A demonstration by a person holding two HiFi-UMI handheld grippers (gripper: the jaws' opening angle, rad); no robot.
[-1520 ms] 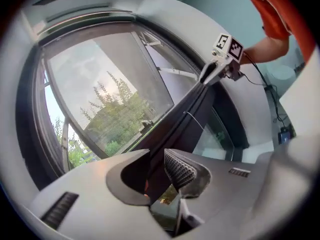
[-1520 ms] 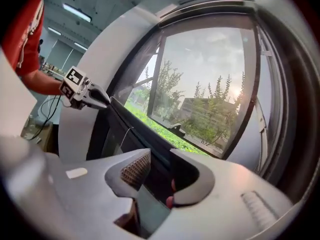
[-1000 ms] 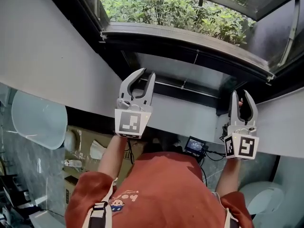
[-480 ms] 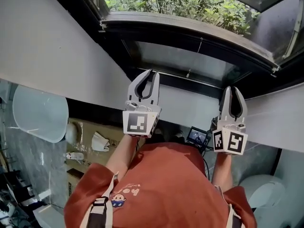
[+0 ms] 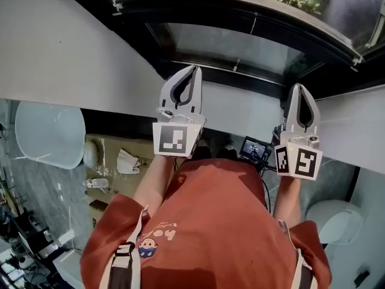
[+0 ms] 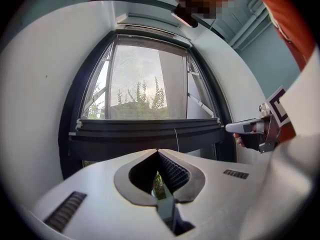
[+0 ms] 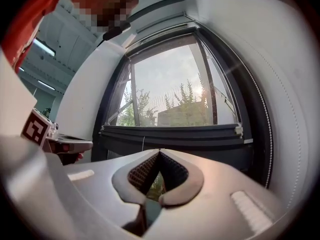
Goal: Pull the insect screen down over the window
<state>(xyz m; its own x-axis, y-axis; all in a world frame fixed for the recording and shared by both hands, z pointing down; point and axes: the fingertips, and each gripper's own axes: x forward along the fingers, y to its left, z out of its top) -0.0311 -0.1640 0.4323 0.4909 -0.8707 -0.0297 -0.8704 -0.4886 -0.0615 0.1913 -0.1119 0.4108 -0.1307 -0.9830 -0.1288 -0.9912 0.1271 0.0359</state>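
Note:
The window's dark frame (image 5: 150, 35) arches across the top of the head view. The insect screen's dark bottom bar (image 6: 150, 126) runs across the window, with hazy mesh above it, and it also shows in the right gripper view (image 7: 170, 131). A thin pull cord (image 6: 176, 138) hangs from the bar's middle. My left gripper (image 5: 195, 71) is held up below the bar, shut with nothing between its jaws. My right gripper (image 5: 299, 89) stands to its right, likewise shut and holding nothing. Neither touches the bar or the cord (image 5: 246, 41).
White walls (image 5: 60, 47) flank the window. Below, a white basin (image 5: 51, 134) is at the left, cardboard boxes (image 5: 117, 161) lie beside it, a small device with a lit screen (image 5: 252, 148) sits in the middle, and a toilet (image 5: 328, 218) is at the right.
Both grippers went from open to shut, with nothing caught between the jaws. The window has slid toward the top of the head view and the right gripper has risen a little.

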